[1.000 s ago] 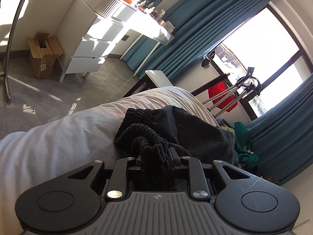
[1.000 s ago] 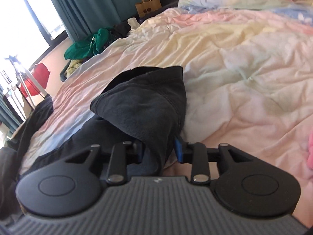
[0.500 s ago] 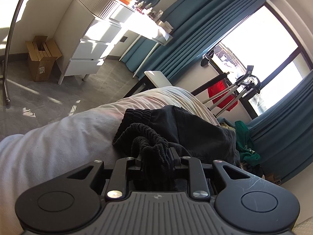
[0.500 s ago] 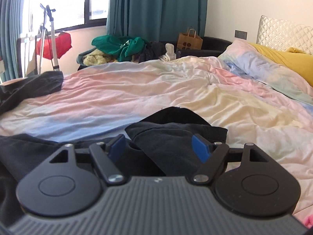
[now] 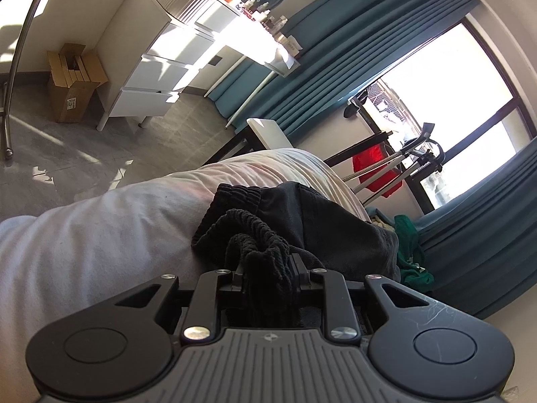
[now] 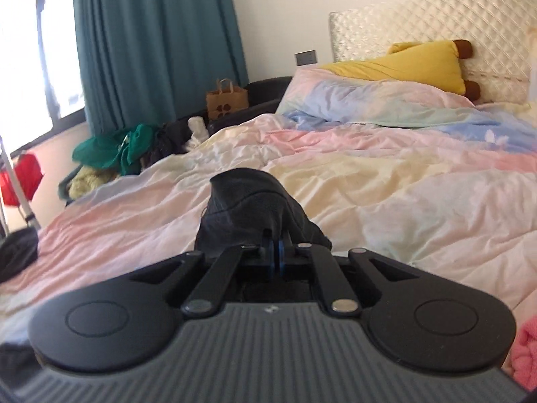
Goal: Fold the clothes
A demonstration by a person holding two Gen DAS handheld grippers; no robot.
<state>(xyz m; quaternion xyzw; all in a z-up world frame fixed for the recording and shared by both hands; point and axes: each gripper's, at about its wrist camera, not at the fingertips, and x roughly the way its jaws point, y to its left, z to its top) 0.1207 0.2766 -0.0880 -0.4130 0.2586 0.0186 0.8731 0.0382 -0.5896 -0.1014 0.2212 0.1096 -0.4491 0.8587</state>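
In the left wrist view, the left gripper [image 5: 266, 267] is clamped on a bunched, ribbed waistband of the dark garment [image 5: 322, 221], its 2 fingers set narrowly apart with the gathered knit packed between them. The rest of that garment lies spread ahead on the pale duvet [image 5: 100, 228] at the foot of the bed, reaching toward the bed's far edge. Beyond the bed stand a white chest of drawers [image 5: 157, 70], a cardboard box [image 5: 72, 84] on the grey floor, teal curtains [image 5: 335, 50] beside a bright window, and a red cloth [image 5: 372, 168] hung on a rack. In the right wrist view, the right gripper [image 6: 275, 252] has its 2 blue pads [image 6: 281, 247] pressed together, pinching a fold of the same dark garment [image 6: 248, 205], which rises in a peaked hump just ahead of the fingers above the pastel duvet [image 6: 386, 184]. Farther up the bed lie a pastel pillow [image 6: 369, 100] and a yellow cushion [image 6: 416, 60] against the quilted headboard [image 6: 436, 20]. A brown paper bag [image 6: 226, 100] and a heap of green clothes [image 6: 117, 147] sit beside the bed near the curtain.
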